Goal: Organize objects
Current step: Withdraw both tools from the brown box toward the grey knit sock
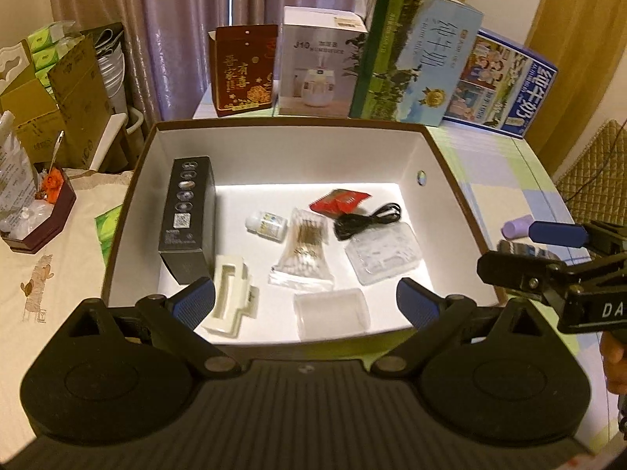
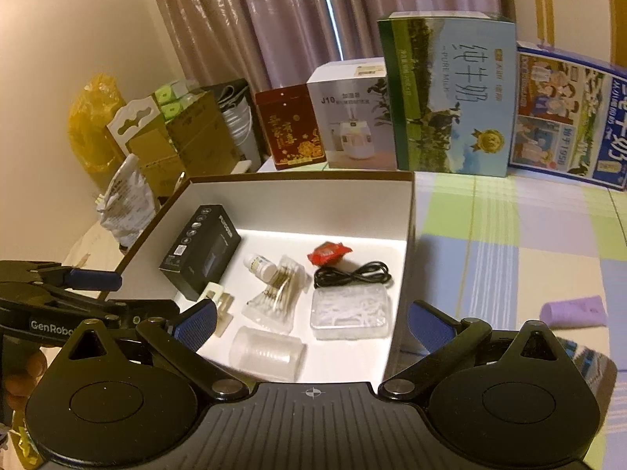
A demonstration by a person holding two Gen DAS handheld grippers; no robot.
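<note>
An open white-lined box (image 1: 450, 180) (image 2: 409, 211) holds a black carton (image 1: 188, 215) (image 2: 202, 250), a small white bottle (image 1: 264, 225), a bag of cotton swabs (image 1: 305, 250) (image 2: 278, 286), a red packet (image 1: 339, 200) (image 2: 327, 252), a black cable (image 1: 366, 215) (image 2: 352, 274), a clear case (image 1: 382, 254) (image 2: 350, 313), a white insert (image 1: 231, 297) and a clear cup (image 1: 331, 313) (image 2: 268, 352). My left gripper (image 1: 305, 301) is open and empty over the box's near edge. My right gripper (image 2: 311, 321) is open and empty at the box's right corner. A purple tube (image 2: 574, 311) (image 1: 517, 227) lies on the cloth right of the box.
Milk cartons (image 1: 415, 55) (image 2: 450, 94), a humidifier box (image 1: 319, 62) and a red box (image 1: 243, 74) stand behind the open box. Cardboard boxes (image 1: 58, 98) and a small dark tray (image 1: 39, 211) sit at the left. A checked cloth (image 2: 509, 235) covers the table.
</note>
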